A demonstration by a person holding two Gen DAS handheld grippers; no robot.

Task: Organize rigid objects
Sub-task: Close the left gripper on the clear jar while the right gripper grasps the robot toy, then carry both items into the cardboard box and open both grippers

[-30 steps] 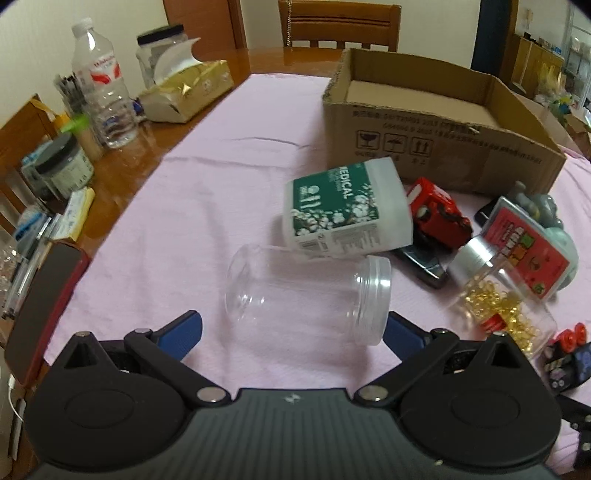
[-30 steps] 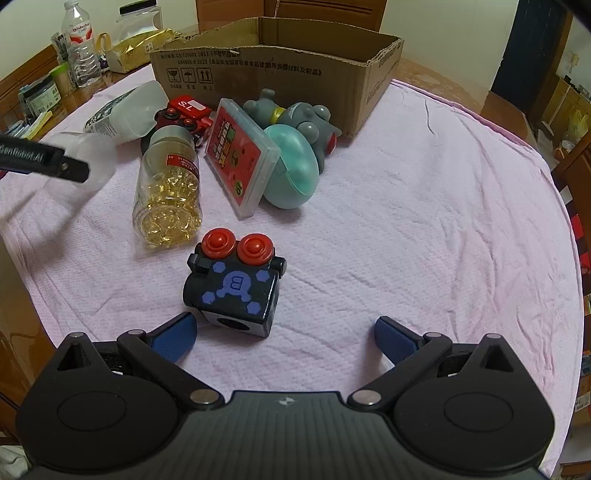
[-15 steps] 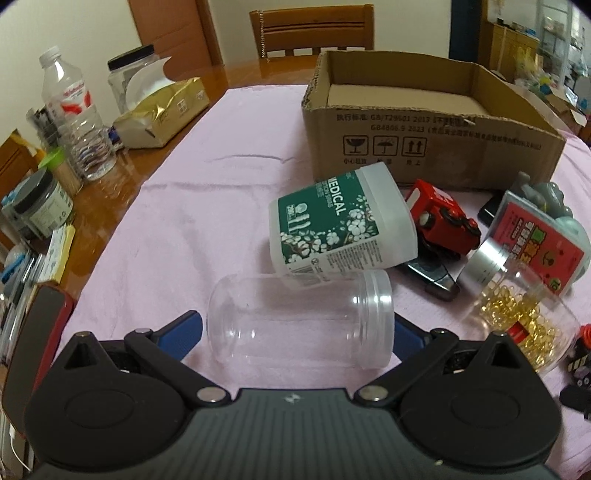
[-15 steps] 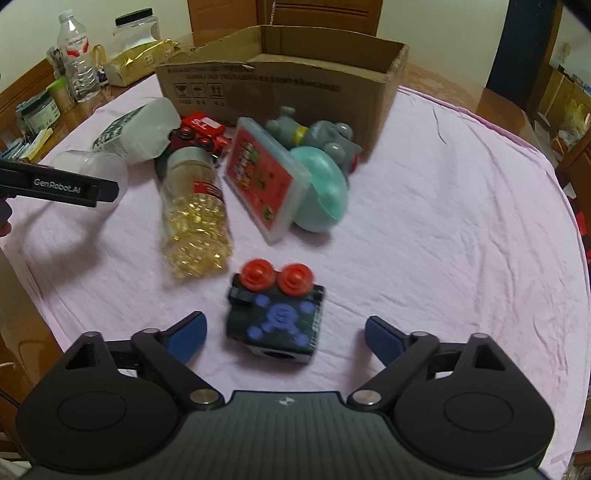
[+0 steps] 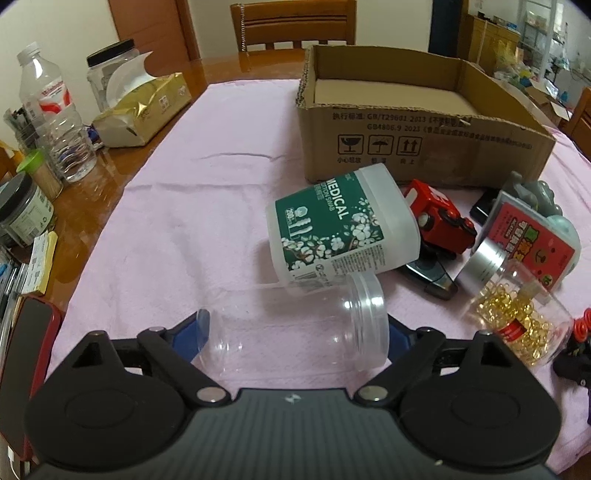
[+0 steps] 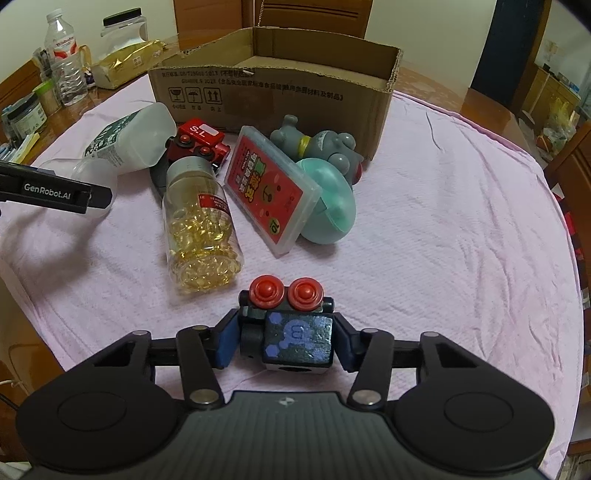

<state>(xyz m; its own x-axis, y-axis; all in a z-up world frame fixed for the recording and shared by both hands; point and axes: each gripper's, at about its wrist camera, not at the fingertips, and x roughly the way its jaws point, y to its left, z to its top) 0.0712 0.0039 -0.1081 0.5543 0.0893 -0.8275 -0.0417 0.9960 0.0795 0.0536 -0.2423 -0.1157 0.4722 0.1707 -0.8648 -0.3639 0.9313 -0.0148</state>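
Wooden chair (image 5: 293, 26) behind wooden table (image 5: 92, 199), pale wall (image 5: 55, 22), wooden door (image 5: 155, 29)

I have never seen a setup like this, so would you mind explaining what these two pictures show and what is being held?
There is no robot here: a person holds a two-finger gripper in each hand, and each gripper carries a wide-angle camera looking along its fingers. The black shape at the bottom of each picture is the gripper itself.

In the left hand's view, the left gripper has just been closing around a clear plastic jar lying on its side; its pads sit at the jar's ends.

In the right hand's view, the right gripper has shut on a black toy block with red knobs.

On the pink cloth lie a cotton-swab tub, a red toy train, a capsule bottle, a red card case, a grey and teal toy, and an open cardboard box.
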